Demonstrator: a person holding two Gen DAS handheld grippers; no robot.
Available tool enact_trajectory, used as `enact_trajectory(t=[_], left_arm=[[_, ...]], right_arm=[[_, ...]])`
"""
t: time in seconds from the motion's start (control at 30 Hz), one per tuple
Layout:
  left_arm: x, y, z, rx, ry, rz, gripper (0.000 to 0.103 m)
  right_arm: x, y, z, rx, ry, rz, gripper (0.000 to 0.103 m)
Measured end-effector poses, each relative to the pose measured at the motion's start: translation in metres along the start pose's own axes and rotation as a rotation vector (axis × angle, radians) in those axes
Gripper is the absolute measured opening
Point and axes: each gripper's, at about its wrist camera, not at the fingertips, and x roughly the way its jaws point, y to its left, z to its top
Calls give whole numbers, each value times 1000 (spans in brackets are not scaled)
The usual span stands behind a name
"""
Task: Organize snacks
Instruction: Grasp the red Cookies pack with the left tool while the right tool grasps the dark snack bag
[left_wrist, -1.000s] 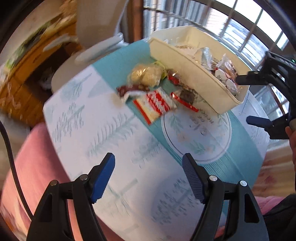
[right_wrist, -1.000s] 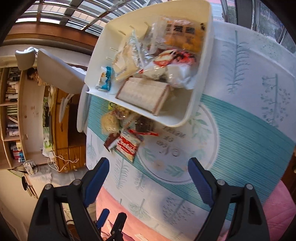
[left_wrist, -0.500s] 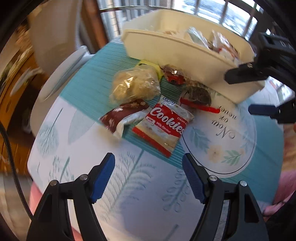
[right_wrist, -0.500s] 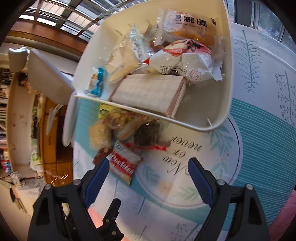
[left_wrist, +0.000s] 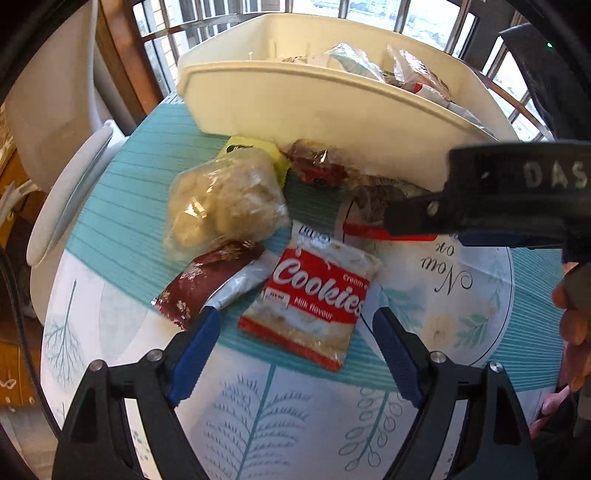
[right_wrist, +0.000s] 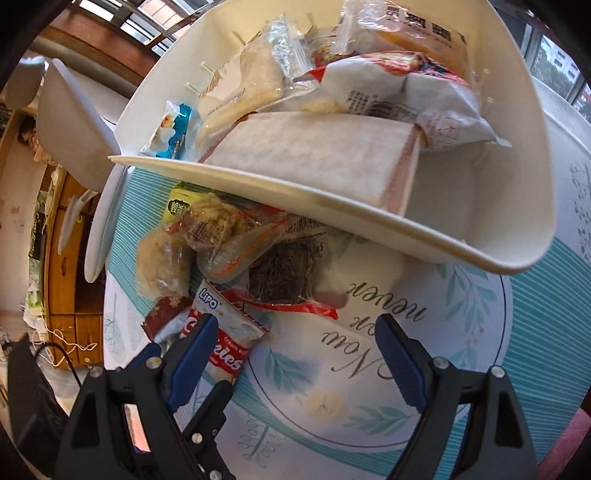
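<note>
A red and white cookies packet (left_wrist: 314, 295) lies flat on the tablecloth just ahead of my left gripper (left_wrist: 295, 328). Its jaws are opening and the pads touch nothing. Beside the packet lie a maroon packet (left_wrist: 207, 284), a clear bag of pale snacks (left_wrist: 225, 203) and a dark snack in a red-edged wrapper (right_wrist: 284, 269). Behind them stands a cream bin (left_wrist: 314, 103) piled with packets. My right gripper (right_wrist: 295, 328) hangs open above the dark snack, with the cookies packet (right_wrist: 229, 332) by its left finger. One of its fingers (left_wrist: 480, 206) crosses the left wrist view.
A white chair (left_wrist: 62, 184) stands past the round table's far-left edge, and a wooden cabinet (right_wrist: 66, 258) is beyond it. Window bars run behind the bin. A person's hand (left_wrist: 572, 325) is at the right edge. The bare printed tablecloth (left_wrist: 258, 406) lies nearest me.
Both grippers have come down and closer to the snack pile by the bin. The left one has rolled and its jaws stand wider; the right one's jaws are unchanged.
</note>
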Motion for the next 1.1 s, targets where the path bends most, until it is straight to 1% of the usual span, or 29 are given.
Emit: enact_trajectory(t=[0.1,0.3,0.37,0.47,0.5,0.53,0.67,0.7,0.73,0.87,0.93,1.03,1.07,1.1], left_arm=[[4,0,3,2,-11,-28,84],[14,-6,6,20,-15,-50,84],[18,-8,6,34,-7,-38,83],[23,-14,4,52,-4,-43,74],[24,-13,4,47,-5,-51,68],[24,-12,4,44,-17,-43,64],[24,-11,4,46,-38,-38,55],[23,-10,3,43,-45,-44,50],[22,-8,2,36,-47,-51,47],[21,-4,0,-5,-47,-78,46],[21,-2,-5,-25,-48,-72,45],[16,-6,-13,-60,-43,-63,45],[16,-6,-16,-72,-41,-59,45],[15,-6,-17,-85,-38,-55,45]], right_arm=[[5,2,0,-4,-1,-24,84],[13,3,2,-8,0,-62,78],[16,10,4,-24,-12,-68,78],[18,16,5,-44,-24,-89,77],[19,18,6,-52,-26,-97,77],[19,17,7,-57,-29,-104,77],[23,22,9,-81,-23,-126,77],[24,24,10,-92,-22,-131,77],[25,26,10,-98,-20,-132,77],[31,35,12,-137,-7,-149,77],[33,39,13,-155,-3,-156,76],[37,48,13,-186,5,-141,65],[37,52,13,-205,13,-124,57],[42,58,13,-214,19,-118,54]])
